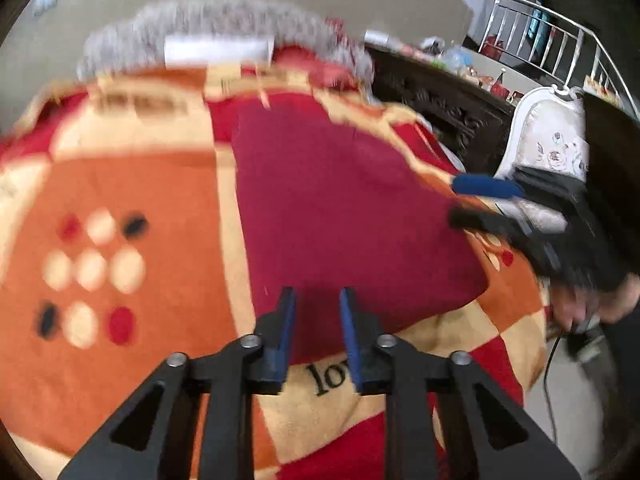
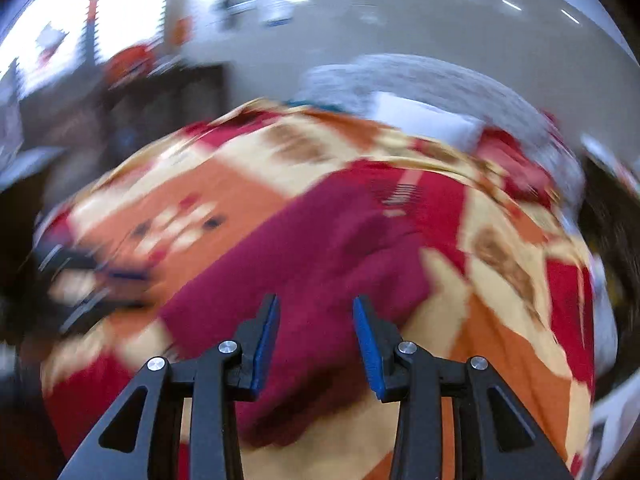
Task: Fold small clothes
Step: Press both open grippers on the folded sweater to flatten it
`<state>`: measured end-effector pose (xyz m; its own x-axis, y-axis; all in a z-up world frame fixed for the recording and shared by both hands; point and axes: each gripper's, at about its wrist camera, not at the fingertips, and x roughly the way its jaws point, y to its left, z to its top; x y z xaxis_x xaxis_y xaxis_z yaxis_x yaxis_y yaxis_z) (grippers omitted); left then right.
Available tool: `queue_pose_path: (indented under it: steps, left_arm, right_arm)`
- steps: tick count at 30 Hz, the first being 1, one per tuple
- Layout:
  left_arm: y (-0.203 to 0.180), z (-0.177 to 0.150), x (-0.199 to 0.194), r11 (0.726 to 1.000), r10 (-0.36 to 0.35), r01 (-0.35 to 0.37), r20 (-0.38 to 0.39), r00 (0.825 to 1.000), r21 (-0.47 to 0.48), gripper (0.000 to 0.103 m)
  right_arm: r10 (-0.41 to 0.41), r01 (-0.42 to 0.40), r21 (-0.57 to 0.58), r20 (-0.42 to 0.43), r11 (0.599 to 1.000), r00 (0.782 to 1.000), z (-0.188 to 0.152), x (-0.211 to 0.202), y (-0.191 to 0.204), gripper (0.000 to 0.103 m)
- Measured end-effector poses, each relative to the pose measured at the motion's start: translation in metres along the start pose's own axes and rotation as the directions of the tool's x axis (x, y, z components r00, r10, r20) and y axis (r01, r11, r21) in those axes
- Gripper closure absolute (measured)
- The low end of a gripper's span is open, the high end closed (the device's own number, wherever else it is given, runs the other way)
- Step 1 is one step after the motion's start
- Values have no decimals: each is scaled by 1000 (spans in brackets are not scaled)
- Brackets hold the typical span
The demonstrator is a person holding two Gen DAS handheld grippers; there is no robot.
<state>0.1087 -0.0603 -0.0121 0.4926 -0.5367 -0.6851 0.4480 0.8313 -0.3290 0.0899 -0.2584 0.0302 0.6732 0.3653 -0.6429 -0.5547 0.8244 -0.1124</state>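
A dark red cloth point(image 1: 344, 208) lies flat on a patterned blanket point(image 1: 132, 184) of orange, cream and red. My left gripper point(image 1: 318, 300) is open and empty above the cloth's near edge. In the left wrist view my right gripper point(image 1: 476, 204) shows at the cloth's right edge, open, with a blue pad point(image 1: 486, 186). In the right wrist view the same cloth point(image 2: 304, 256) looks partly bunched, and my right gripper point(image 2: 316, 308) is open and empty above it. My left gripper point(image 2: 100, 280) shows blurred at the left. Both views are motion-blurred.
A grey fuzzy item point(image 1: 216, 20) and a white box point(image 1: 218, 50) sit at the blanket's far end. A dark carved cabinet point(image 1: 440, 108), a white upholstered chair point(image 1: 552, 136) and a metal railing point(image 1: 560, 40) stand to the right. A cable point(image 1: 550, 380) hangs by the blanket's right edge.
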Motion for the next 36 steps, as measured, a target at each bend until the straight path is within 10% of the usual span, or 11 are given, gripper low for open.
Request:
queue_pose_path:
  steps: [4, 11, 18, 24, 29, 36]
  left_arm:
    - [12, -22, 21, 998, -21, 20, -10, 1000, -60, 83]
    - [8, -28, 15, 998, -13, 14, 25, 1000, -65, 83]
    - [9, 57, 14, 999, -12, 18, 138, 990, -39, 83]
    - [23, 136, 99, 990, 135, -134, 13, 991, -32, 83]
    - [45, 141, 152, 979, 189, -194, -82, 979, -61, 79]
    - [37, 127, 94, 973, 217, -211, 60, 974, -90, 74]
  right_arm:
    - [-25, 17, -150, -51, 989, 998, -24, 20, 32, 62]
    - [-25, 22, -72, -50, 997, 998, -61, 55, 5, 61]
    - [13, -13, 7, 2, 1000, 1000, -67, 53, 4, 59]
    - [25, -26, 30, 30, 999, 999, -70, 53, 3, 59]
    - [41, -43, 56, 46, 997, 998, -71, 52, 0, 59]
    - [49, -53, 70, 53, 996, 997, -71, 52, -2, 59]
